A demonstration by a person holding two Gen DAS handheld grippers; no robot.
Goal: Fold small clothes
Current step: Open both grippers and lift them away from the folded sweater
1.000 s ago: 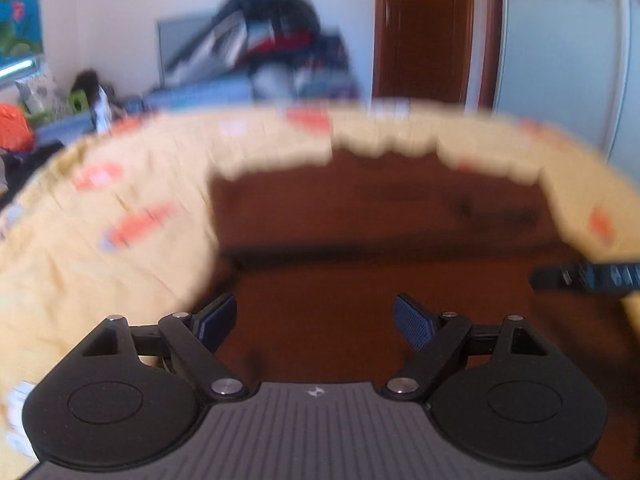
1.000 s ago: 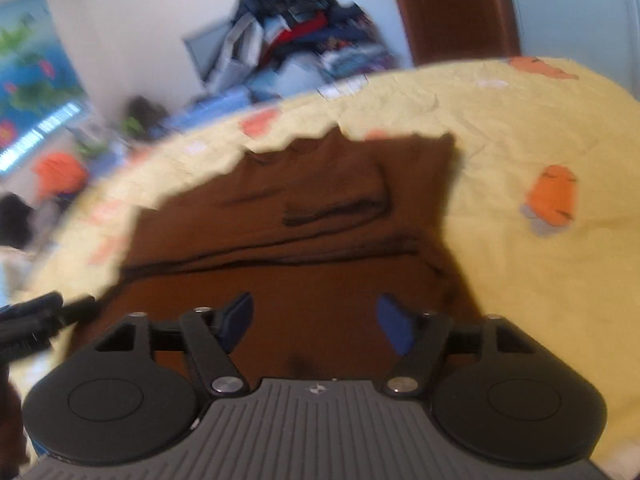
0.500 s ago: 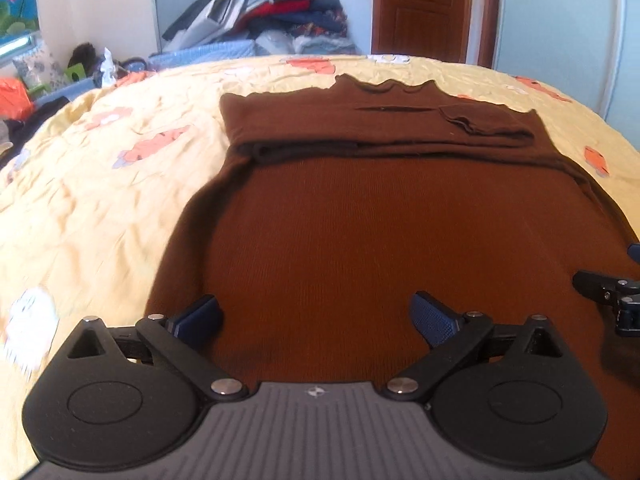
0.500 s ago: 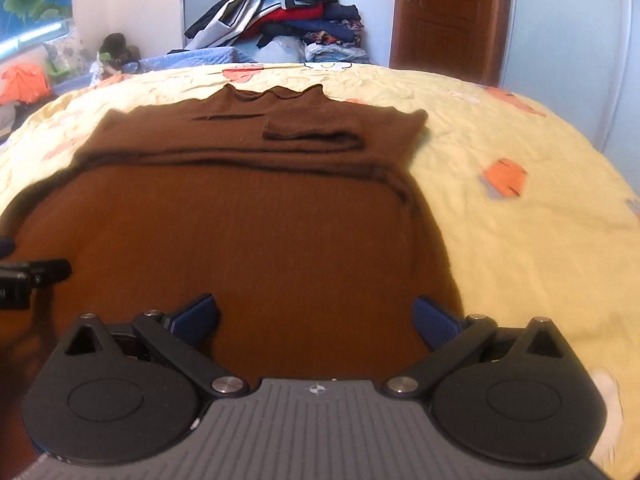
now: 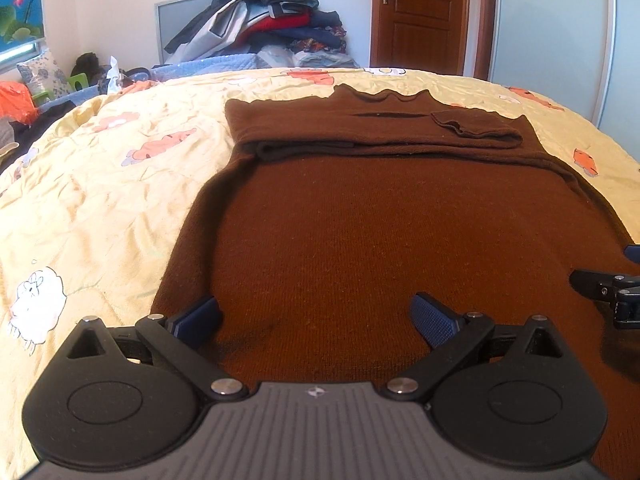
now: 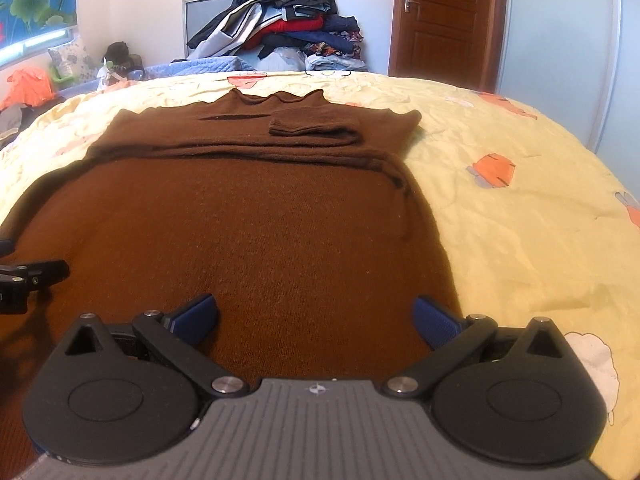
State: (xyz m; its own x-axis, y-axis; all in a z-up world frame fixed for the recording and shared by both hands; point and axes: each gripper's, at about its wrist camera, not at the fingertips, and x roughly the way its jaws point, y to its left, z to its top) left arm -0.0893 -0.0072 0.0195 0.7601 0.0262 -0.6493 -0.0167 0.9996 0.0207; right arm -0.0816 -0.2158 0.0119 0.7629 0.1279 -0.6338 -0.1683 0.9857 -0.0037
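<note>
On the far left there's clutter by the wall: an orange bag (image 5: 14,100), a green stool (image 5: 78,81) and a flowery pillow (image 5: 42,72). The yellow quilt (image 5: 100,200) with its orange and white cartoon prints covers the whole bed.

The left gripper (image 5: 316,318) sits low over the near left part of the brown sweater (image 5: 360,240). Its jaws are spread as wide as they go, with nothing pinched; only flat knit shows between the blue pads (image 5: 434,320).

The sweater lies flat in the middle of the quilt, collar at the far end. Both sleeves are folded across the chest, and one cuff (image 5: 476,128) rests on top, toward the right shoulder. The bottom part runs right up under both grippers.

The right gripper (image 6: 316,316) is just beside the left one, over the near right part of the sweater. It's also wide open and holding nothing. In each wrist view you can see the other gripper's finger poking in from the side.

Behind the bed: a big clothes pile (image 6: 288,24) against the wall, then a brown door (image 6: 440,20), then a pale wardrobe (image 6: 560,60) on the far right.
</note>
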